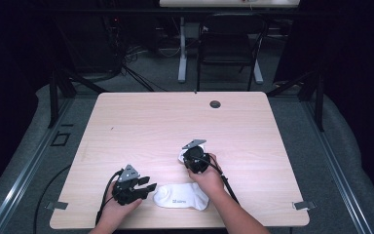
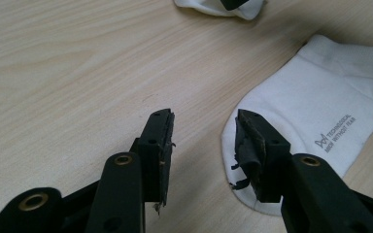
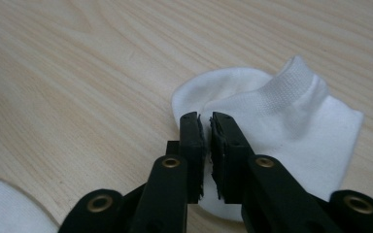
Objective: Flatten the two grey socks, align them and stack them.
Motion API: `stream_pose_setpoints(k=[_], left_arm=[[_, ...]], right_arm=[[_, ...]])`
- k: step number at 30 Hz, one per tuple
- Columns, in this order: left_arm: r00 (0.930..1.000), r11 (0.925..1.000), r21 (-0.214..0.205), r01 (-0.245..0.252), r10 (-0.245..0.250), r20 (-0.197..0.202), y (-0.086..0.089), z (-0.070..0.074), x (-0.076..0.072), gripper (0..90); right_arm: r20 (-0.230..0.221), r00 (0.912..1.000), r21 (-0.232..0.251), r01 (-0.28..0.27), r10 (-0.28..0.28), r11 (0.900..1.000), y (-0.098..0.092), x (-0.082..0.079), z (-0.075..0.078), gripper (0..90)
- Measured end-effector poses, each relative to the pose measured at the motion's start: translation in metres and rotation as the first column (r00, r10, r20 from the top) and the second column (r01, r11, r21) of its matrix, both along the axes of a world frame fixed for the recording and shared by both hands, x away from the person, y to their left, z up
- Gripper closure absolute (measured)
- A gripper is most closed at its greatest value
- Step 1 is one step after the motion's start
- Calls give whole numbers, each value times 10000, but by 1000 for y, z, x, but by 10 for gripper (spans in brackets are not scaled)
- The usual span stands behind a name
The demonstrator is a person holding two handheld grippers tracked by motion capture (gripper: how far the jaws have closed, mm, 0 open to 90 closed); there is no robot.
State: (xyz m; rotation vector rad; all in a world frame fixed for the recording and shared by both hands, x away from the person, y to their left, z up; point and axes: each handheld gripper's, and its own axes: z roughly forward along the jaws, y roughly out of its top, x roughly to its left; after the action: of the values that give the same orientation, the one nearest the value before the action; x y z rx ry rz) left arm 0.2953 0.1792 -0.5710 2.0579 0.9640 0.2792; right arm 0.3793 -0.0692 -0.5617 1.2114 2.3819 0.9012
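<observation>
Two white ankle socks lie on the pale wood-grain tabletop [image 1: 141,122], one for each pair of jaws.

The left gripper [image 2: 205,141], held in the person's left hand [image 1: 113,207], has its jaws standing wide apart with bare tabletop between them. The flat white sock with grey printed lettering [image 2: 320,116] lies just to the right of those jaws: its rounded end passes under the tip of the right-hand jaw, while the left-hand jaw is clear of it over bare wood. The worn black pads [image 2: 250,145] are frayed at their edges. In the high view this sock [image 1: 181,196] lies just beside the left gripper [image 1: 146,187], between the two forearms and near the tabletop's front edge.

The right gripper [image 3: 205,127], held in the person's right hand [image 1: 209,178], has its jaws drawn narrow, with only a slim gap left. The second white sock with a ribbed cuff [image 3: 272,126] lies directly under and beyond those jaws; its cuff rises just past the tips, to their right. Whether any fabric is pinched in the gap I cannot tell. In the high view a small part of this sock [image 1: 181,157] peeks out beside the right gripper [image 1: 193,157].
</observation>
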Motion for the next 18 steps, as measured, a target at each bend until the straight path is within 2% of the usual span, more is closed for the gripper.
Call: stream_pose_setpoints(k=[4, 9, 13, 18], left_arm=[[10000, 10000, 12, -9, 9, -6, 0, 0, 0, 579], [10000, 10000, 47, -20, 20, 6, 0, -1, 1, 579], [9999, 9999, 39, -137, 137, 28, 0, -1, 1, 579], [9999, 9999, 1, -108, 108, 1, 0, -1, 1, 579]], right_arm=[[-115, 9998, -191, -148, 145, 9997, 1, 0, -1, 882], [-74, 9998, -116, -182, 181, 9998, 2, -2, 0, 896], [-24, 9994, 29, -342, 342, 9994, 5, -5, 2, 899], [-32, 9980, -18, -634, 634, 9980, 8, -10, 5, 900]])
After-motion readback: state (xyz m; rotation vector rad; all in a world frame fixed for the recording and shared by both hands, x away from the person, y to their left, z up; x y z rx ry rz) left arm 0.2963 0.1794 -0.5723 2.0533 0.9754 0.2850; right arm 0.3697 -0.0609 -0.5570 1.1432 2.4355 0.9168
